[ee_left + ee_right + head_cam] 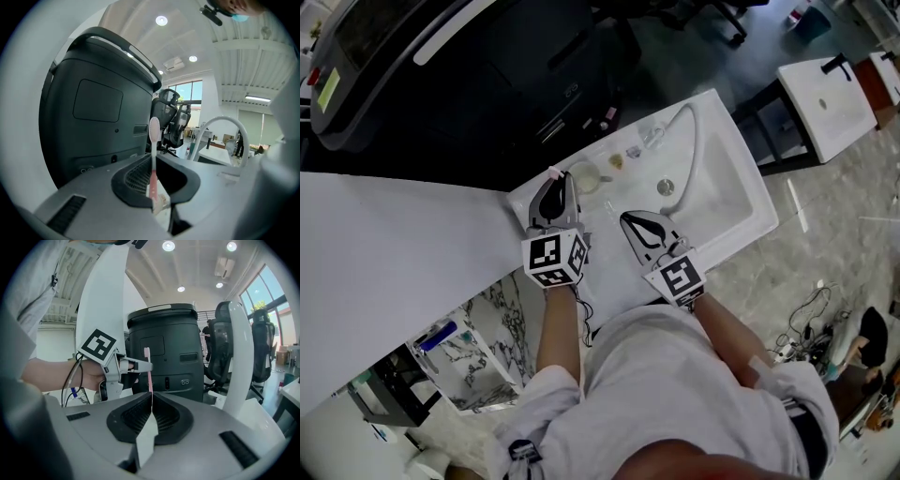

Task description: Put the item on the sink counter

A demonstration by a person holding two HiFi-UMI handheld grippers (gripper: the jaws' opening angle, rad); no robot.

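Observation:
A pink toothbrush (153, 159) stands upright in my left gripper (153, 187), which is shut on its handle; the brush head points up. In the head view the left gripper (559, 180) hovers over the left end of the white sink counter (614, 277), with the toothbrush (553, 172) tip showing pink at its jaws. My right gripper (630, 219) hangs beside it over the counter's front, jaws together with nothing between them. The right gripper view shows its own shut jaws (151, 408) and, beyond them, the left gripper (136, 364) holding the toothbrush (149, 373).
A white basin (727, 183) with a curved faucet (694, 150) and drain (666, 187) fills the counter's right part. A pale cup (584, 176) and small items (616, 161) stand along the back. A large black machine (487, 75) stands behind. A second sink (825, 94) is far right.

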